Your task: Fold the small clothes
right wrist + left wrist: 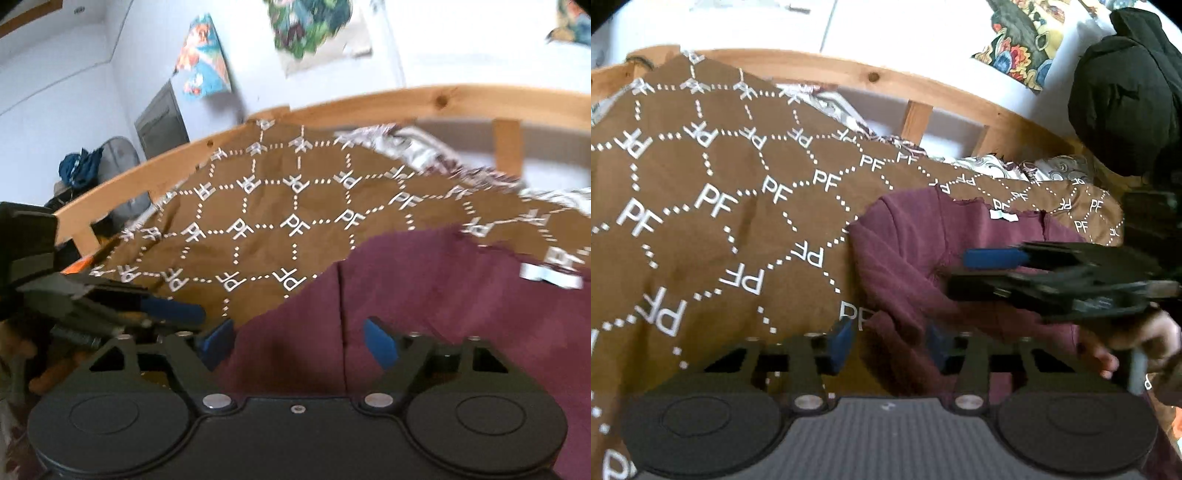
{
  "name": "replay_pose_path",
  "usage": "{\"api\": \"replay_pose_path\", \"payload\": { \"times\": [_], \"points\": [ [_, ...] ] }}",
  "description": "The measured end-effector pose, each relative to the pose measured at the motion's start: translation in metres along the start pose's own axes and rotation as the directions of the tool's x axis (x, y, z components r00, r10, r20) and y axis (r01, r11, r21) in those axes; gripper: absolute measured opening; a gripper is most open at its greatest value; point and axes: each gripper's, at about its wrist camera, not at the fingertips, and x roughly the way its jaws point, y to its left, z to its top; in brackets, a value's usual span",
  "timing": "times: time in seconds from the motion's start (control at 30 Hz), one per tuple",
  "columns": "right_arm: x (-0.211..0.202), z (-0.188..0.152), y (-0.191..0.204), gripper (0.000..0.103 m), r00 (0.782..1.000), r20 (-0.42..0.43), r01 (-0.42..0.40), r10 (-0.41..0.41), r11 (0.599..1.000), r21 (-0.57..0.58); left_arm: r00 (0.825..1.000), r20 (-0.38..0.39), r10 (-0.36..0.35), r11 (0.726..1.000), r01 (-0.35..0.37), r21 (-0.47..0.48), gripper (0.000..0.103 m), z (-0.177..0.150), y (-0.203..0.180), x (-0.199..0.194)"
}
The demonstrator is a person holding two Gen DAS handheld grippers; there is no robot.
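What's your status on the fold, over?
Left tool at sleeve of maroon top, grip unclear. Right tool open over its body. Top lies on brown PF-print cloth. Nothing in the way.

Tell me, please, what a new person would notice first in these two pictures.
First, the brown cover printed with white "PF" letters, spread wide over the bed. On it, toward the right, lies a dark red garment with a white neck label. Behind both runs the wooden rail, with colourful pictures on the wall above.
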Motion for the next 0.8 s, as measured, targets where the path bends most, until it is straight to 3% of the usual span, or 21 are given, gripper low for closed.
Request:
{"api": "replay_pose_path", "payload": {
  "times": [0.03, 0.1, 0.2, 0.33, 0.4, 0.53, 0.67, 0.8],
  "points": [
    [0.010, 0.003, -0.003, 0.067, 1.000, -0.010, 0.002, -0.002, 1.000, 0.000, 1.000, -0.005, -0.007, 1.000, 0.007, -0.012, 0.029, 0.000, 0.003, 0.003],
    [0.030, 0.006, -0.009, 0.058, 0.999, -0.037, 0.025, -0.025, 1.000, -0.002, 1.000, -0.008, -0.005, 0.999, 0.004, -0.044, 0.006, 0.000, 0.008, 0.007],
    [0.048, 0.007, -0.019, 0.042, 0.997, -0.072, 0.019, -0.018, 1.000, 0.013, 1.000, 0.026, 0.008, 0.997, -0.006, -0.080, 0.000, -0.002, 0.016, 0.004],
    [0.064, 0.009, -0.020, 0.004, 0.995, -0.095, 0.028, -0.027, 1.000, 0.011, 0.992, 0.083, 0.097, 0.989, -0.087, -0.118, 0.000, -0.004, 0.023, -0.007],
    [0.066, 0.011, -0.018, 0.003, 0.997, -0.075, 0.017, -0.016, 1.000, 0.012, 0.992, 0.087, 0.094, 0.987, -0.082, -0.136, 0.000, -0.005, 0.028, -0.010],
    [0.068, 0.018, -0.012, 0.003, 0.998, -0.069, 0.004, -0.005, 1.000, -0.016, 0.998, 0.058, -0.016, 0.992, 0.023, -0.122, 0.000, -0.003, 0.026, -0.006],
    [0.065, 0.019, -0.014, 0.003, 0.997, -0.077, 0.011, -0.014, 0.999, -0.036, 1.000, 0.001, -0.017, 0.996, 0.017, -0.093, 0.008, -0.005, 0.019, 0.006],
    [0.064, 0.017, -0.021, 0.009, 0.996, -0.083, 0.018, -0.019, 1.000, -0.012, 1.000, -0.022, -0.021, 0.991, 0.018, -0.135, 0.045, -0.005, 0.026, 0.017]
  ]
}}
